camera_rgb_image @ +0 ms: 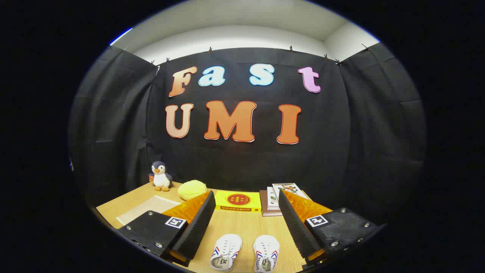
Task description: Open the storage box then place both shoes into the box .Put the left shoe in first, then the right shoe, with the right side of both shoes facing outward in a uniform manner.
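Claw (242,223) spread apart, holding nothing, poised above both shoes (226,252) paired on the counter (242,223), evidently awaiting approach.

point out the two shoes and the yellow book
left-hand shoe (226,251), gripper view, on its laced upper, between the open fingers.
right-hand shoe (266,253), gripper view, on its laced upper.
yellow book (238,200), gripper view, on its cover, beyond the fingers.

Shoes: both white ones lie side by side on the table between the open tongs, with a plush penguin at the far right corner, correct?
Not quite: the gripper view shows the plush penguin at the far left corner. The shoes lie between the open tongs.
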Demonstrator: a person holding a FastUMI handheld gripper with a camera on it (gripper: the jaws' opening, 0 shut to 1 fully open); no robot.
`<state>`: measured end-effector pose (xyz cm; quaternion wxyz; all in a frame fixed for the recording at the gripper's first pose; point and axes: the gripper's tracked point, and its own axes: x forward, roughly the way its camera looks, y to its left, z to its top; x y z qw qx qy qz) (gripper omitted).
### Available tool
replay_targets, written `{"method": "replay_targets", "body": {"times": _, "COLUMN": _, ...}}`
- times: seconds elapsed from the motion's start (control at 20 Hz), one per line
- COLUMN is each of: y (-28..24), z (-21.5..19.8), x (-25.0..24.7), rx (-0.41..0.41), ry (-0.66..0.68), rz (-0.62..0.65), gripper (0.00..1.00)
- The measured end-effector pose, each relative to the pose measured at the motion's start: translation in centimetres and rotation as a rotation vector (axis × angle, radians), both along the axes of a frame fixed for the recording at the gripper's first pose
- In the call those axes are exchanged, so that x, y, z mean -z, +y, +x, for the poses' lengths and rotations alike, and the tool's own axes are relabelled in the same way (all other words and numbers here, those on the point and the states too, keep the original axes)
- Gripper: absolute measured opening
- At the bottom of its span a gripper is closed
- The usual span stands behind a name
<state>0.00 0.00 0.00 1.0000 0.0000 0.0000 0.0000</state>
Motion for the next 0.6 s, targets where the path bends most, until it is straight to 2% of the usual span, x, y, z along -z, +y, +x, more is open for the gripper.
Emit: {"method": "replay_targets", "body": {"times": 0.6, "y": -0.42, "z": 0.54, "x": 0.49, "rx": -0.017, "ry": 0.013, "rz": -0.025, "gripper": 1.0}}
